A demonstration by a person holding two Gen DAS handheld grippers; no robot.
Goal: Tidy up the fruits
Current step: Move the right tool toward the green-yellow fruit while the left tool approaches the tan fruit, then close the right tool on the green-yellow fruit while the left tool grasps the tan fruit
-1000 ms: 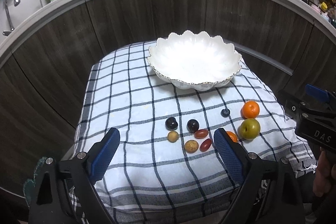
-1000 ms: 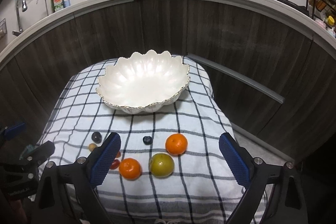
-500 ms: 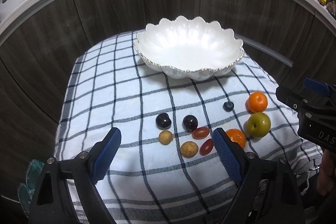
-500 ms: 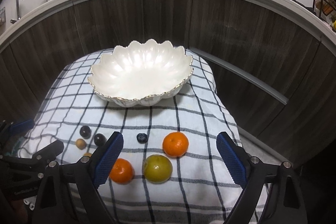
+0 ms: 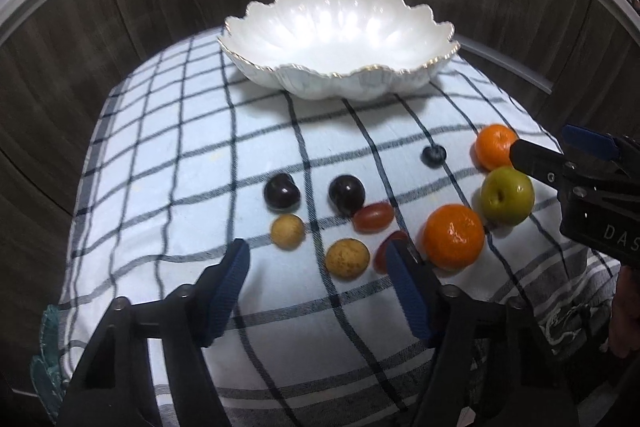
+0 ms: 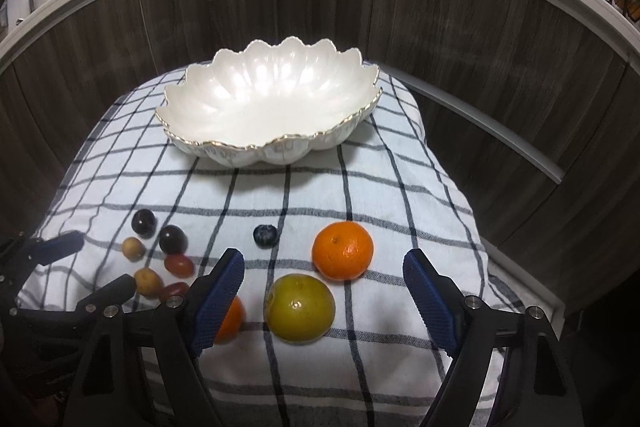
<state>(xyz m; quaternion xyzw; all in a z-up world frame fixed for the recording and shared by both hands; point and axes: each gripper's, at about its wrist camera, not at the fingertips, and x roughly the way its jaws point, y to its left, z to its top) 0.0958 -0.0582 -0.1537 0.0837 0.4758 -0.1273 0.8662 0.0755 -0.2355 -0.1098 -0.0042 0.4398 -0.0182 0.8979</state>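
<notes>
Left wrist view: we see our left gripper (image 5: 316, 259) low over the checked cloth (image 5: 168, 155). Its jaws have just been closing and now stand abt half apart, w/ nothing pinched. A tan round fruit (image 5: 346, 259) lies on the cloth just ahead of the gap, nearer the right finger. A red grape (image 5: 390, 253) is partly hidden behind that right finger. Beyond sit a second tan fruit (image 5: 287, 231), another red grape (image 5: 373, 217) and two dark plums (image 5: 281, 191) (image 5: 346, 195). To the right: a near orange (image 5: 453, 236), a green apple (image 5: 507, 195), a far orange (image 5: 495, 146) and a blueberry (image 5: 433, 155). The white scalloped bowl (image 5: 360, 83) sits at the far end of the cloth w/ no fruit in it. Our right gripper (image 5: 536, 155) comes in from the right edge, just above the apple.

Right wrist view: the right gripper (image 6: 324, 279) hangs over the big fruit. Its jaws have just been closing too but are still wide, not touching anything. The green apple (image 6: 300, 308) lies between the fingers, closer to the left one. One orange (image 6: 342, 250) sits just beyond it; the other orange (image 6: 232, 319) peeks out behind the left finger. The blueberry (image 6: 265, 235) is ahead; small fruits cluster far left by the left gripper (image 6: 86, 267). Bowl (image 6: 280, 151) far end, well apart from all fruit.
</notes>
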